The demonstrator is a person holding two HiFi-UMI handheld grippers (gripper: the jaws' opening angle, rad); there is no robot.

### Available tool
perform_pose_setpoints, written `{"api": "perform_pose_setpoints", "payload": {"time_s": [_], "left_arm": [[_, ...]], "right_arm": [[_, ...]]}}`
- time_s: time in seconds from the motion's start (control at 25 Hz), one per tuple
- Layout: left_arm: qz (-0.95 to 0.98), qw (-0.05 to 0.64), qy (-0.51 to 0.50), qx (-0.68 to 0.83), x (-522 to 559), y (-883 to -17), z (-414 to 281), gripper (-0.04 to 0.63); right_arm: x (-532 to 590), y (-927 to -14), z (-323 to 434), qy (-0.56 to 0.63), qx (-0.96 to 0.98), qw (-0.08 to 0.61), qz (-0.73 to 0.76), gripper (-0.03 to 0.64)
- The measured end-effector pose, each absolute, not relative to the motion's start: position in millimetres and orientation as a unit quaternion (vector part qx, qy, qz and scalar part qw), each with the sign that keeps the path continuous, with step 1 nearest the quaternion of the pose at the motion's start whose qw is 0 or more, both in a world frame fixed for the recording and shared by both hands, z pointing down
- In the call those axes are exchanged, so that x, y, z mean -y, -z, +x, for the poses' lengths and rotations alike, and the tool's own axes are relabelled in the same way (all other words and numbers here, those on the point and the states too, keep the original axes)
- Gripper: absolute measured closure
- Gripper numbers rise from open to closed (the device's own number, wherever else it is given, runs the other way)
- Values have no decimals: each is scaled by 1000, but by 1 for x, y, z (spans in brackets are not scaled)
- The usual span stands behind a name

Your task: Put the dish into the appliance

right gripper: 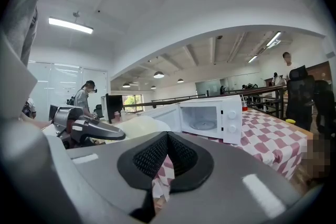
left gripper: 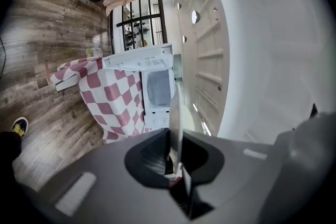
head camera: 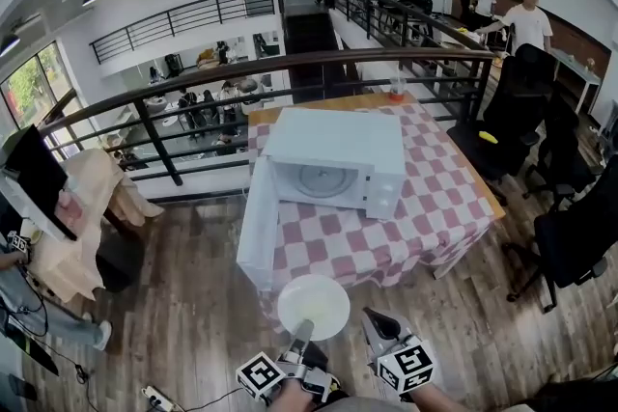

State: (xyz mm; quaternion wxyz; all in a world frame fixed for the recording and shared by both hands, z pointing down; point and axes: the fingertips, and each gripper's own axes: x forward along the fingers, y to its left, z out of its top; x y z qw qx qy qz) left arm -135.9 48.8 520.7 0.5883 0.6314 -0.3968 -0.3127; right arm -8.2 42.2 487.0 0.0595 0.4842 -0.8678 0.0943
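Ahead of us a counter (head camera: pixel 459 207) under a red-and-white checked cloth (head camera: pixel 338 251) carries a white microwave (head camera: pixel 338 154). Its door (head camera: pixel 256 227) is swung wide to the left and hangs out past the counter's near corner, so the cavity and its glass tray (head camera: pixel 316 178) face us. The open door is the closest thing to the plate's side of the approach. A small red-based cup (head camera: pixel 396 92) stands on the counter behind the microwave, near a dark railing (head camera: pixel 290 63). Black office chairs (head camera: pixel 526 106) crowd the counter's right side, and people (head camera: pixel 529 14) stand well beyond them. The floor (head camera: pixel 193 323) is wood plank. Our hands are cut off at the bottom edge of the head view, and only the marker cubes and the fronts of the tongs show there. In the left gripper view the plate (left gripper: pixel 176 113) shows only edge-on, as a thin pale sliver. In the right gripper view it is a pale shape mostly behind the left tongs (right gripper: pixel 86 128). The plate (head camera: pixel 314 306) is round, white and shallow, with a faint yellowish tint at its middle. It is held roughly level over the floor, short of the counter's near edge and well apart from the microwave. The left tongs (head camera: pixel 302 333) pinch its near rim. The right tongs (head camera: pixel 373 317) hang just beside it, pressed together with nothing between them.
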Motion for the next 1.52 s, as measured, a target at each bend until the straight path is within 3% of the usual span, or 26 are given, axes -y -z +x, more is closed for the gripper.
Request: {"api": "perform_pose_setpoints", "payload": {"time_s": [1.52], "left_arm": [[623, 606, 298, 394, 41, -552, -140, 569]], "right_arm": [[56, -497, -16, -80, 861, 64, 499, 618]]}}
